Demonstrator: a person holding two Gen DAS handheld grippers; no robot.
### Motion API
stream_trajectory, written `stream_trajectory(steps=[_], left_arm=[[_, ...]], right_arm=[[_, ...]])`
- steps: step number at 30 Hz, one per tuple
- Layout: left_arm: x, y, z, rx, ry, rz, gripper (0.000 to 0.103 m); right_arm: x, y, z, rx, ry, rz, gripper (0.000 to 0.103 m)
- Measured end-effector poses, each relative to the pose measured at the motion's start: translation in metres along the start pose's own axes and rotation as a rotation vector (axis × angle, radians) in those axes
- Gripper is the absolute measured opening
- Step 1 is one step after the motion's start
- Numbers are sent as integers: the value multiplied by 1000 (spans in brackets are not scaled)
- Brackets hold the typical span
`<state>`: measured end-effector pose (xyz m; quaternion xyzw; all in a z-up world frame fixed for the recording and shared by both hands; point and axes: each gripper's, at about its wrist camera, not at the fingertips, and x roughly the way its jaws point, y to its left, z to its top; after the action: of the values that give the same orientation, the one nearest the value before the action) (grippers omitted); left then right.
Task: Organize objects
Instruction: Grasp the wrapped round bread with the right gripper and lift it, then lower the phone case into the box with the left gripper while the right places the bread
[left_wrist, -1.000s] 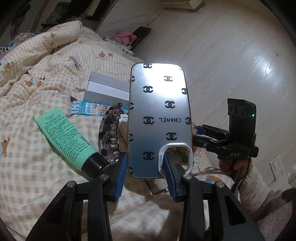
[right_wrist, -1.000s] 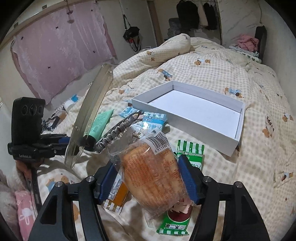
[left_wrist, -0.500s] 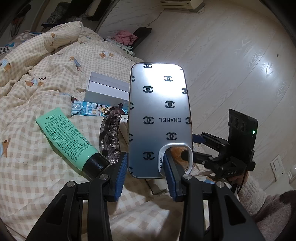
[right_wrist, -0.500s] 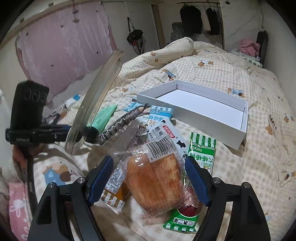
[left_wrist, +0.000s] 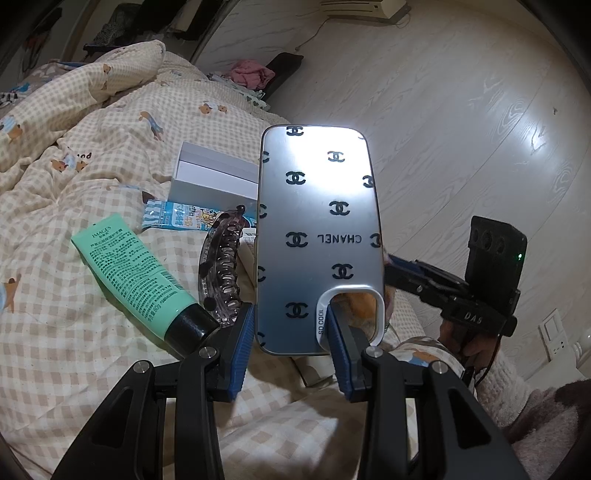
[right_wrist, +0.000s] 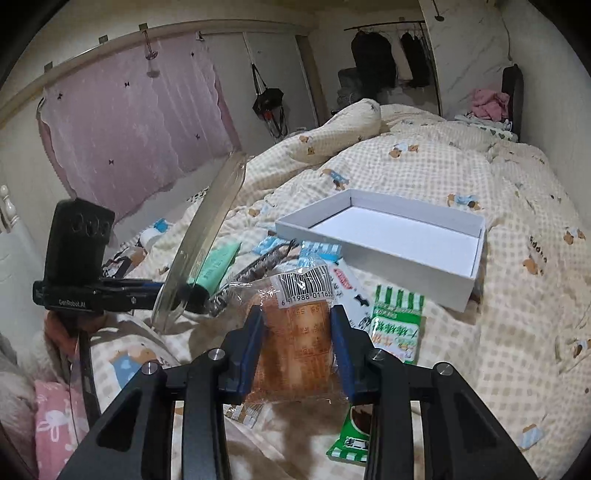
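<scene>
Your left claw (left_wrist: 291, 332): clamped on phone case (left_wrist: 317, 229), held upright | your right claw (right_wrist: 297, 343): closing, bread packet (right_wrist: 295, 343) pressed between pads | white box (right_wrist: 388, 218): on bed, empty.

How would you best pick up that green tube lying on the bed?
Grip the green tube across its flat, soft body, coming down from above with the jaws straddling its narrow width. It lies flat on the quilt, with its black cap right beside the hair clip, so the middle looks like the freest spot.
</scene>
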<state>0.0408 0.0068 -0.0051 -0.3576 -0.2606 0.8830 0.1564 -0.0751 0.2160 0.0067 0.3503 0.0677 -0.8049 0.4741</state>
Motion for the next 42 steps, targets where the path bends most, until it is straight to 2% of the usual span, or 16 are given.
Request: stream_trajectory(steps=[6,11,16,23,25,28,32,38,42], left_arm=[[-1,1,0,-9,5,-10,42],[-6,4,14,-43,19,-14,42],[-9,5,47,-53,24,32,42],[4,-1,114,49,41,171,42],[16,0,136,84,54,185,42],[33,5,164,128,28,145,42],[75,19,199,128,23,193,42],[127,32,207,133,68,274,42],[152,36,200,149,121,319,42]], right_arm=[[-11,-12,6,59,-28,16,38],[-18,-20,13,102,-37,49,38],[-22,-35,35,139,-57,82,38],[-19,-66,72,156,-115,34,38],[-13,-77,79,165,-117,18,38],[1,-109,88,269,-124,58,38],[23,-154,92,430,-112,92,38],[57,-191,95,522,-59,59,38],[75,-192,95,526,-12,42,38]])
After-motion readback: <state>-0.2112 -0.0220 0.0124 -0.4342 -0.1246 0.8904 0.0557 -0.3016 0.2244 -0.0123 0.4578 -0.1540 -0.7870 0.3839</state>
